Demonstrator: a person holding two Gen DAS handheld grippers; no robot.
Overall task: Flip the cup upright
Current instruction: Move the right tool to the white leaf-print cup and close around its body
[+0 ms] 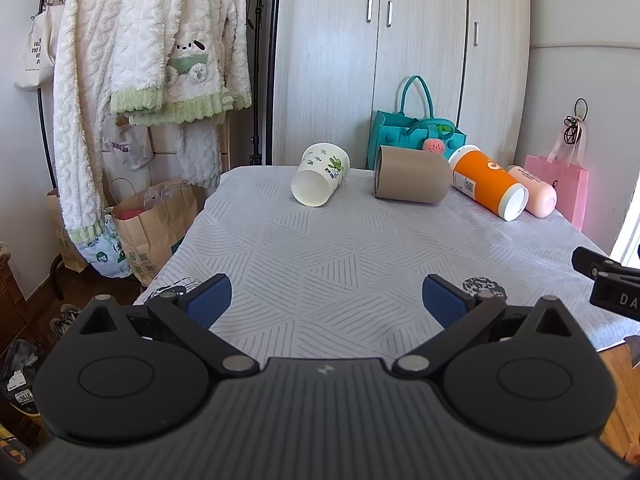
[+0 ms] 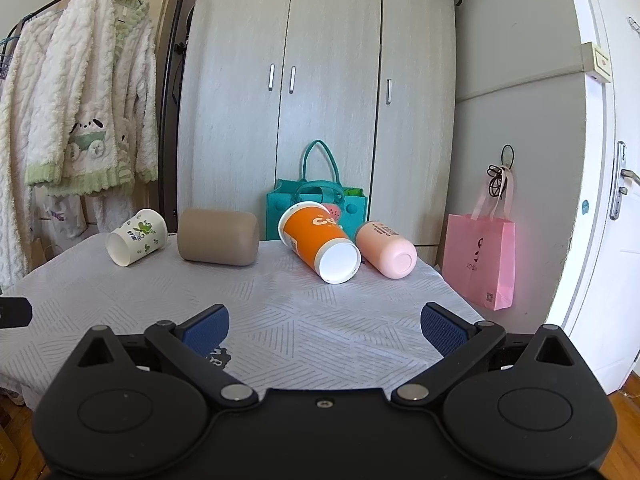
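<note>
Several cups lie on their sides at the far end of the table [image 1: 320, 264]. From left to right: a white cup with green prints [image 1: 320, 174] [image 2: 136, 237], a tan cup [image 1: 412, 180] [image 2: 218, 237], an orange cup [image 1: 486, 182] [image 2: 318, 242], and a pink cup [image 1: 534, 191] [image 2: 386, 250]. My left gripper [image 1: 327, 300] is open and empty over the near edge of the table. My right gripper [image 2: 325, 330] is open and empty over the near right part of the table [image 2: 320, 312]. Both are well short of the cups.
A teal felt bag [image 1: 416, 128] [image 2: 316, 204] stands behind the cups against a wardrobe [image 1: 400, 60]. A pink paper bag [image 2: 480, 260] hangs at the right wall. Robes on a rack [image 1: 140, 60] and paper bags [image 1: 152, 224] stand left of the table. A door [image 2: 608, 200] is at the right.
</note>
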